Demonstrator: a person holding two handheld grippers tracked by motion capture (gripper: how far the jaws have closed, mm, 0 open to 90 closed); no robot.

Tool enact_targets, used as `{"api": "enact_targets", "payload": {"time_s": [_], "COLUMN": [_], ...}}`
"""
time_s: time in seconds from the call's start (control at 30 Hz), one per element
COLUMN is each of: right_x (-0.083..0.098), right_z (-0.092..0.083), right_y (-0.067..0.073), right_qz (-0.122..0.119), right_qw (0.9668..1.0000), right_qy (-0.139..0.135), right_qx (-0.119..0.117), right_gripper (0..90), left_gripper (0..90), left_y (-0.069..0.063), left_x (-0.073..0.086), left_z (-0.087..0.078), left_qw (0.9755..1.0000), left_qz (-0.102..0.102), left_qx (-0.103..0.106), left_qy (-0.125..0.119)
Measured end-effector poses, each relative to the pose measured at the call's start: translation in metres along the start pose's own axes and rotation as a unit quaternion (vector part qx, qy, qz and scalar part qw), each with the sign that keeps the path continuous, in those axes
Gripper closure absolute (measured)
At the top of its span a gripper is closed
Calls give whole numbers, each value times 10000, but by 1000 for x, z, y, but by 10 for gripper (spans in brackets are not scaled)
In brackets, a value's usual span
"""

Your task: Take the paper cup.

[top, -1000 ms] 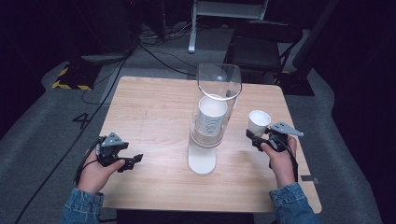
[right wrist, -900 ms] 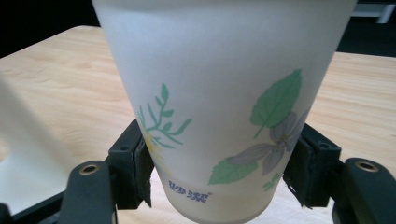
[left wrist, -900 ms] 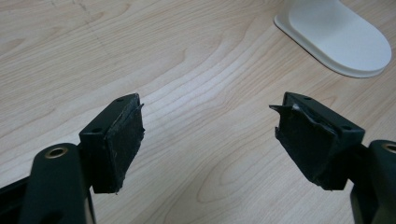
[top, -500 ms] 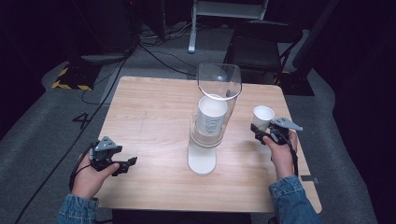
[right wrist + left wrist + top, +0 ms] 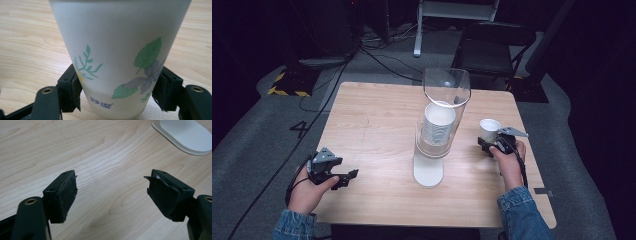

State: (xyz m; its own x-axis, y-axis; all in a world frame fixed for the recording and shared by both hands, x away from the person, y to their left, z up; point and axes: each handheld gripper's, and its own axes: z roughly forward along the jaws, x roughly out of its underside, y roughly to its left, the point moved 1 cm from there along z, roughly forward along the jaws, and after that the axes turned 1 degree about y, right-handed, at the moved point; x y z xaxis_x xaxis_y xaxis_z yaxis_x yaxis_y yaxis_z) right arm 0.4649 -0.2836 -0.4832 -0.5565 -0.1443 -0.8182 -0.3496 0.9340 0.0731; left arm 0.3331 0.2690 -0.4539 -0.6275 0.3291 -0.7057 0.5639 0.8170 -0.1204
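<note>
One paper cup [image 5: 120, 55] stands upright between the right gripper [image 5: 117, 92] jaws, gripped.

High view looks down on the table [image 5: 377, 115]; gripper views skim it closely.

The white paper cup [image 5: 120, 57] carries green leaf sprigs, a pale purple flower and small blue lettering near its base. The light wooden table [image 5: 372, 115] shows pale tan grain. The clear plastic cup dispenser [image 5: 439, 135] stands on what looks like a white base.
</note>
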Motion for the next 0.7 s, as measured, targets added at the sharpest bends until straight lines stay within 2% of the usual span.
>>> {"api": "enact_targets", "payload": {"time_s": [0.07, 0.13, 0.17, 0.27, 0.7], "right_x": [3, 4, 6, 7, 14], "right_z": [4, 5, 8, 9, 13], "right_y": [0, 0, 2, 3, 3], "right_qz": [-56, -79, -185, -292, -378], "right_qw": [9998, 9997, 9994, 9991, 9977], "right_qy": [179, 239, 278, 309, 567], "right_qx": [-3, -10, -1, -3, -25], "right_gripper": [331, 330, 329, 329, 324], "left_gripper": [232, 232, 232, 232, 232], "left_y": [-1, -1, -1, -1, -1], "left_x": [0, 0, 0, -1, -2], "left_z": [1, 1, 1, 1, 2], "left_qw": [10000, 10000, 10000, 10000, 10000], "left_qz": [-14, -20, -23, -8, 10], "left_qx": [-2, 10, 13, 16, 37], "left_qy": [-5, 4, 0, 6, 7]}}
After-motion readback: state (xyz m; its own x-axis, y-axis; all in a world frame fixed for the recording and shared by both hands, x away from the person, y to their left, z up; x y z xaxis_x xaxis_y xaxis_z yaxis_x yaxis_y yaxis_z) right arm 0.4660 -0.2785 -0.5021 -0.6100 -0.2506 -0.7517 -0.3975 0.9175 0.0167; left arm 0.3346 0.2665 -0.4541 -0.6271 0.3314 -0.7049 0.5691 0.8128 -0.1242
